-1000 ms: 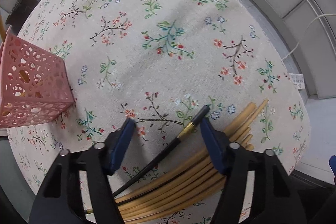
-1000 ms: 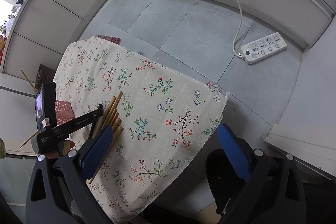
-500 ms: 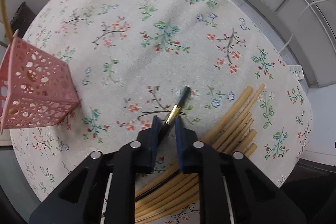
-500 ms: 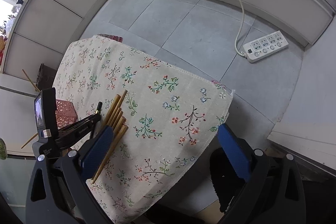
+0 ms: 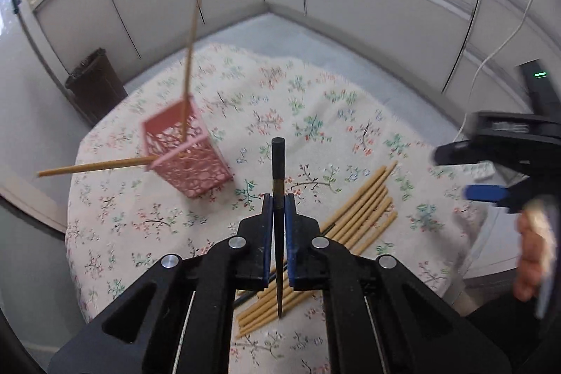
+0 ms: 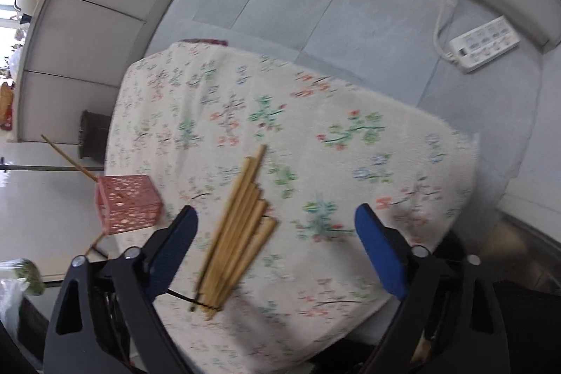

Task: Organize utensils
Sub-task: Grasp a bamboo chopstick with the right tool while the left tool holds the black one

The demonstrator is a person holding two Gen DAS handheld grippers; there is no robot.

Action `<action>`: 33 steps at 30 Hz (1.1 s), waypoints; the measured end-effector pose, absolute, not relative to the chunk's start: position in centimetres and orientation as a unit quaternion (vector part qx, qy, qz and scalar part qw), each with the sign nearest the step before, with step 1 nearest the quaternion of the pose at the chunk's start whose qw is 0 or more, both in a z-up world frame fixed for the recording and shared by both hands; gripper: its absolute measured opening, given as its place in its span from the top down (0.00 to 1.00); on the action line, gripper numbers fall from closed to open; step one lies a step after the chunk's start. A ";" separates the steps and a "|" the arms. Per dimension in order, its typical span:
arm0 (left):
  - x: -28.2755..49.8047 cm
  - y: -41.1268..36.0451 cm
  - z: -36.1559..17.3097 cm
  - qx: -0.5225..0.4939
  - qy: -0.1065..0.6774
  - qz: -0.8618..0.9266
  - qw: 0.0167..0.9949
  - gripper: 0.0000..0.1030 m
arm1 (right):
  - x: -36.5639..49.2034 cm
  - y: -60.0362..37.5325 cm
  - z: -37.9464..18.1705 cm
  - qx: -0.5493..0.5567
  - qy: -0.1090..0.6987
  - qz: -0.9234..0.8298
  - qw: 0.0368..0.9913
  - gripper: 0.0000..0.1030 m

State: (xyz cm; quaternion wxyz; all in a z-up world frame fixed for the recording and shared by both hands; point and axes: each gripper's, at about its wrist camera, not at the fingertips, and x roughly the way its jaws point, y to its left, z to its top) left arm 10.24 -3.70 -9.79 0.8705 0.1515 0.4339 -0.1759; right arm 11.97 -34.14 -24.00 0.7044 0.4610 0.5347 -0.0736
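Observation:
My left gripper (image 5: 277, 202) is shut on a black chopstick (image 5: 278, 163) with a gold band and holds it in the air above the floral tablecloth (image 5: 315, 100). Ahead and to the left stands the pink lattice holder (image 5: 186, 156), with two bamboo chopsticks (image 5: 189, 58) leaning out of it. A pile of bamboo chopsticks (image 5: 357, 216) lies on the cloth to the right, a second black chopstick (image 6: 182, 297) under its near end. My right gripper (image 6: 275, 212) hovers over that pile (image 6: 238, 233); its jaws are closing and grip nothing. The holder (image 6: 126, 205) is at its left.
The right gripper (image 5: 468, 172) and a person's hand (image 5: 533, 251) show at the left view's right edge. A brown bin (image 5: 94, 90) stands on the floor beyond the table. A white power strip (image 6: 484, 42) lies on the floor. The table edge (image 6: 455, 135) drops off at right.
My left gripper closed on the black chopstick, lifted it off the cloth and tilted up toward the holder. My right gripper moved over the bamboo pile and its jaws narrowed.

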 end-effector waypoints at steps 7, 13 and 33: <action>5.2 -0.9 -4.0 0.117 0.365 -0.171 0.908 0.94 | 12.1 -31.2 -26.4 0.472 0.575 -0.095 0.661 0.74; 3.4 1.3 -0.3 0.080 0.314 -0.188 0.927 0.94 | 12.9 -28.9 -26.5 0.447 0.584 -0.127 0.666 0.76; 1.3 7.3 4.2 0.000 0.244 -0.195 0.950 0.94 | 14.8 -24.6 -28.3 0.380 0.595 -0.226 0.671 0.85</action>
